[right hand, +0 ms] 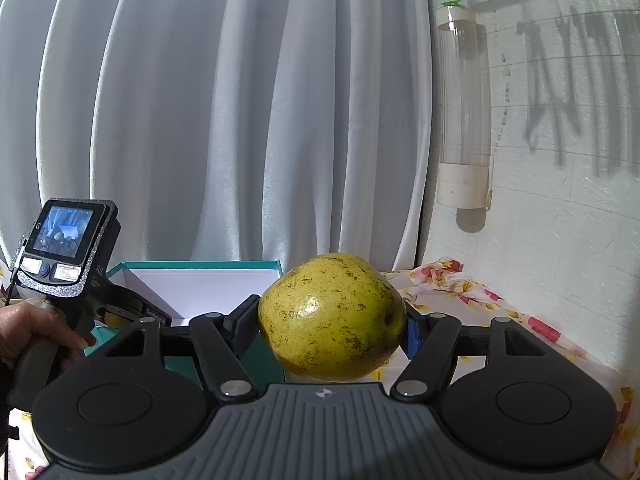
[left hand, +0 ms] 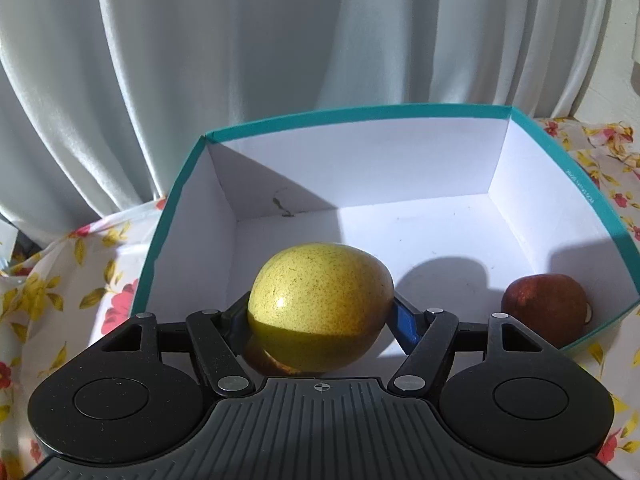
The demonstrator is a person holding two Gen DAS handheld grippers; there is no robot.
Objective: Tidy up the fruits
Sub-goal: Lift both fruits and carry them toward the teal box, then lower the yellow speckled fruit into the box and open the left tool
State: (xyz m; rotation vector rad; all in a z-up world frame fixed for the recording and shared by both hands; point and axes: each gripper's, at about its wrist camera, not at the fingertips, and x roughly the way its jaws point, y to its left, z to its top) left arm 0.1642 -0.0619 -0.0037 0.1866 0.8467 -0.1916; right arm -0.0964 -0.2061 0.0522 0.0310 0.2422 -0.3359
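Your left tongs [left hand: 320, 312] pinch a pear [left hand: 320, 304] over the box [left hand: 360, 114]; your right tongs [right hand: 332, 326] pinch another fruit [right hand: 332, 316].

A speckled yellow pear [left hand: 320, 304] hangs over the open white-lined teal box [left hand: 592, 200], pinched at its sides. A red apple [left hand: 546, 312] lies in the box's right corner. A second, darker-flecked pear [right hand: 332, 316] (also pinched) is held right of the box.
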